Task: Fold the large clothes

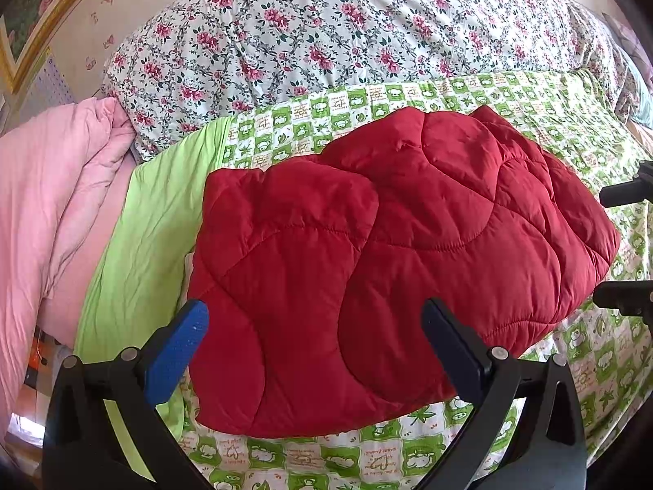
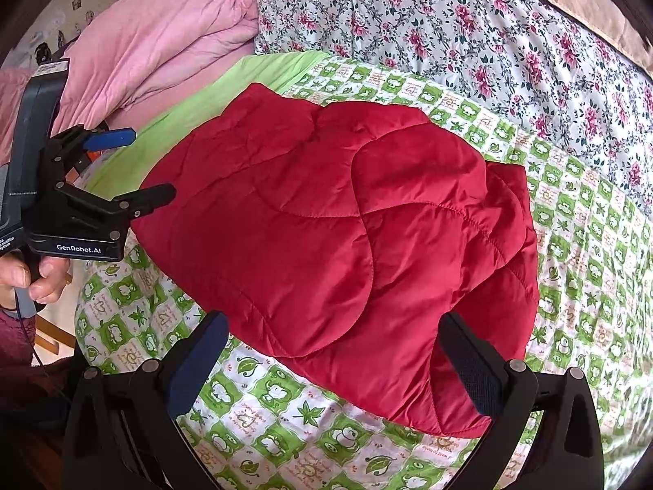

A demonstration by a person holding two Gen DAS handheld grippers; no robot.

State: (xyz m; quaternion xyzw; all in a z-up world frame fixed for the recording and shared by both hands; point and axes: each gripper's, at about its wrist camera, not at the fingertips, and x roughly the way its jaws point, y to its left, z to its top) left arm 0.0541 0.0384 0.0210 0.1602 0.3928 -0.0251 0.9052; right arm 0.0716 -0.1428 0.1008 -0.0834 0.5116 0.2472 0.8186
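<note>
A red quilted jacket (image 1: 387, 253) lies folded into a thick bundle on the green-and-white patterned bedsheet (image 1: 367, 461). It also shows in the right wrist view (image 2: 334, 245). My left gripper (image 1: 314, 318) is open and empty, its blue-padded fingers apart just above the bundle's near left edge. It shows from the side in the right wrist view (image 2: 153, 165), beside the jacket's left end. My right gripper (image 2: 334, 330) is open and empty, fingers spread over the near right edge of the jacket. Its black fingertips (image 1: 616, 194) show at the right edge of the left wrist view.
A floral duvet (image 1: 326, 32) is heaped behind the jacket. A pink quilt (image 1: 53, 188) lies bunched at the left, by a plain green strip of sheet (image 1: 134, 253). The bed's front edge (image 2: 81, 318) is near the person's hand (image 2: 36, 277).
</note>
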